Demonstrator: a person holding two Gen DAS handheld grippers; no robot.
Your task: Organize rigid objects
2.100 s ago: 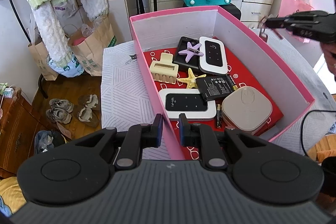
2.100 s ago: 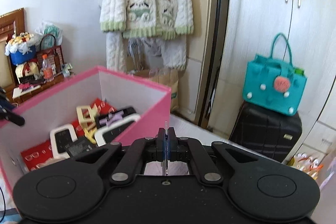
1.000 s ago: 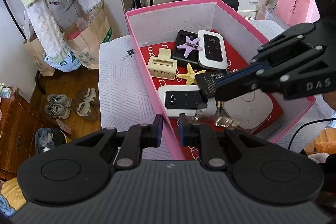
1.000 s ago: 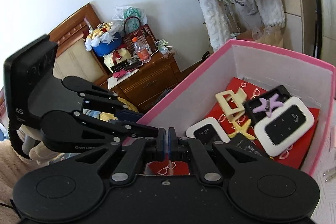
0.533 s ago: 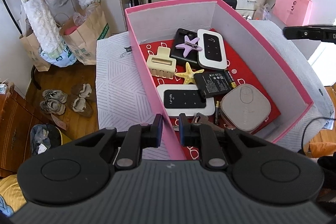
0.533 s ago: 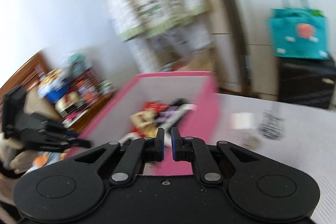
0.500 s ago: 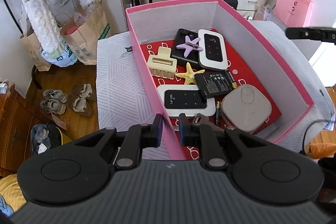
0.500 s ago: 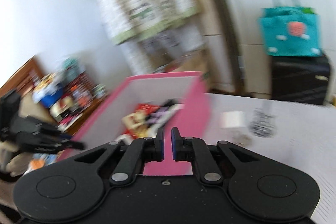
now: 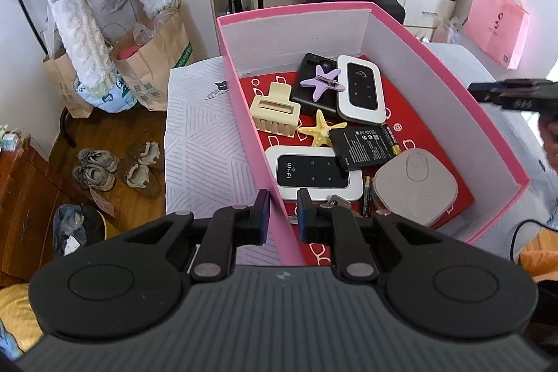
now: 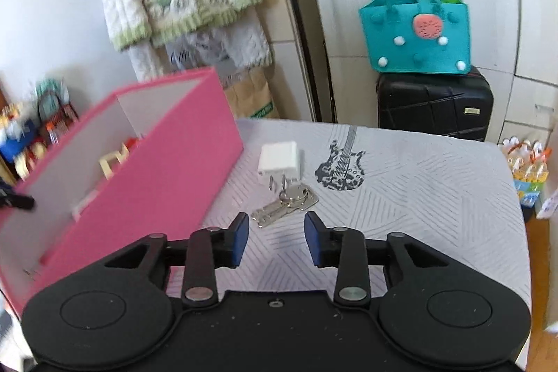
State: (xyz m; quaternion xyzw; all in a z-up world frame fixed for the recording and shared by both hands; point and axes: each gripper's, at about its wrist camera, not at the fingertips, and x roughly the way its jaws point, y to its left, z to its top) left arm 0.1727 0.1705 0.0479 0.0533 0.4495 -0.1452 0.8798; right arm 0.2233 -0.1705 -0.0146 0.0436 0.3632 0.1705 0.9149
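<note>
A pink box [image 9: 436,65] holds wifi routers, hair clips, a black battery, a beige square device [image 9: 415,187] and keys [image 9: 336,200]. My left gripper [image 9: 281,215] straddles the box's near left wall [image 9: 265,169], jaws narrowly apart, the wall between them. My right gripper [image 10: 276,234] is open and empty above the patterned table, just short of a bunch of keys [image 10: 284,206] and a white charger plug [image 10: 279,159]. The pink box [image 10: 146,169] stands to their left. The right gripper's fingers [image 9: 512,93] show at the left wrist view's right edge.
The table cover [image 10: 418,197] carries a guitar print [image 10: 340,162]. Behind the table stand a black suitcase [image 10: 436,103] with a teal bag [image 10: 418,33] on it, paper bags and a hanging sweater. Shoes [image 9: 115,166] lie on the floor left of the table.
My right gripper dropped a set of keys into the box, pulled out, swung right over the table and opened above the second bunch of keys. My left gripper stayed on the box wall.
</note>
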